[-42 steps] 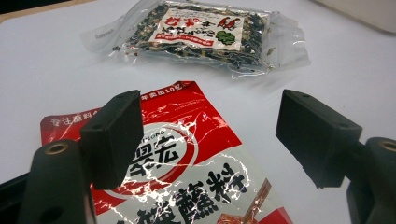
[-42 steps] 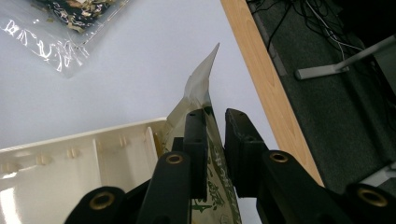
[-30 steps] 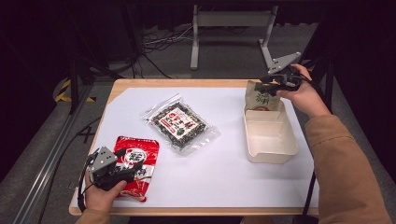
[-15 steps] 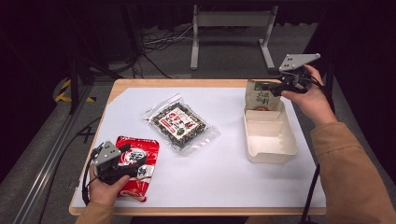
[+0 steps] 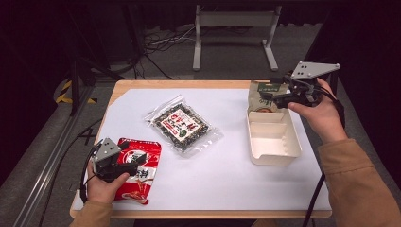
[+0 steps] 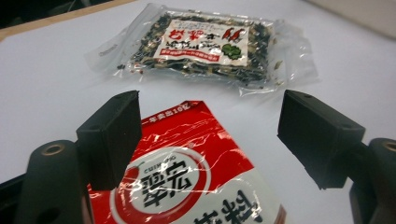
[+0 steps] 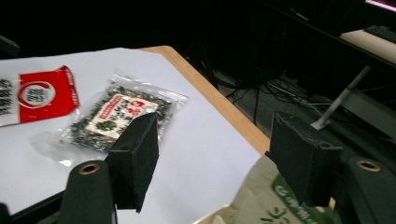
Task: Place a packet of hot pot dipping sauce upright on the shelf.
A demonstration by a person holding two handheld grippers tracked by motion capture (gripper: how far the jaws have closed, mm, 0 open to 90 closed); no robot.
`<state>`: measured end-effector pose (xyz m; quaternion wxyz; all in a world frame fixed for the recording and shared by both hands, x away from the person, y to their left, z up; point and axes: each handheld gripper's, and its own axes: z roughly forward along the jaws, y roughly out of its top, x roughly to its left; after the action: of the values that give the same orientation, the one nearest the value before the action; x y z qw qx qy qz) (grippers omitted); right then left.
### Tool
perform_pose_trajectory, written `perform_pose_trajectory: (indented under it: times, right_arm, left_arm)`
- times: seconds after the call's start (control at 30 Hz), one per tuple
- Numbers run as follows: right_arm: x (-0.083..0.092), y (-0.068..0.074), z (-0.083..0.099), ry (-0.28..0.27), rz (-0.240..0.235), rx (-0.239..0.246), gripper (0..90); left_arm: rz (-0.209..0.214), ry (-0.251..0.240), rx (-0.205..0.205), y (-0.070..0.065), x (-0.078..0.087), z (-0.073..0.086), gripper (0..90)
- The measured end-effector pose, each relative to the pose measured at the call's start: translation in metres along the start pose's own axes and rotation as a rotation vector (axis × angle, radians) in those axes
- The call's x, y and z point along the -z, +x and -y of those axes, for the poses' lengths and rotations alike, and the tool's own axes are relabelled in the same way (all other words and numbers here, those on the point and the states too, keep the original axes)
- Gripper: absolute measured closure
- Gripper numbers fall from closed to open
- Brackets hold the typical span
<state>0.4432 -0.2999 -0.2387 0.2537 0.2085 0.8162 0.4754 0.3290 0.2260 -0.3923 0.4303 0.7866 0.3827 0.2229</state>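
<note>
**Over the red sachet, about to pick a grip**

Near my left edge of the table (image 5: 227, 189) lies the red seasoning sachet (image 5: 139, 168), flat on the white sheet, and my left gripper (image 5: 137, 163) hovers low over it with both jaws spread wide and nothing between the pads. Through the left gripper view the red seasoning sachet (image 6: 187, 172) runs under and between the jaws, its glossy film creased and catching the light. I judge it light and limp, likely to sag from whichever end I lift, and slick enough to slide out of a shallow pinch. Its sealed top edge, the end nearest the clear spice packet (image 5: 182, 125), looks the flattest and stiffest place, so I would take hold there, pads well past the seam. Lying flush on the sheet, it gives a jaw little room to get under; tilting in at that edge should help.

My right gripper (image 5: 265, 94) is lifted at the far right corner, above the brown paper pouch (image 5: 260, 92) standing in the back of the cream tray (image 5: 274, 139). Its jaws have just been opening and now stand wide with nothing between them; the pouch sits free below. That pouch looks stiffer and holds its shape. The clear spice packet, well apart from both grippers, seems crinkly and loose-filled
</note>
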Motion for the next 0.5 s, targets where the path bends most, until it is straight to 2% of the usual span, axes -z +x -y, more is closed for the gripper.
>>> perform_pose_trajectory:
  times: [0.13, 0.33, 0.4, 0.43, 0.5]
  right_arm:
    - [0.002, 0.009, 0.002, 0.0, -0.001, -0.011, 33.4]
    - [0.006, 0.025, 0.007, -0.02, -0.023, -0.071, 32.1]
    - [0.008, 0.029, 0.01, -0.014, -0.02, -0.113, 32.6]
    - [0.008, 0.032, 0.013, 0.004, -0.016, -0.157, 32.7]
    - [0.008, 0.036, 0.017, 0.008, -0.016, -0.194, 33.0]
  left_arm:
    - [-0.003, 0.026, -0.026, 0.001, 0.001, -0.002, 21.8]
    - [0.024, 0.049, -0.008, 0.008, 0.003, -0.001, 20.8]
    - [0.03, 0.051, -0.01, 0.012, 0.004, -0.001, 20.1]
    - [0.028, 0.051, -0.006, 0.012, 0.005, -0.001, 20.1]
    - [0.008, 0.068, -0.015, 0.013, 0.004, -0.001, 19.6]
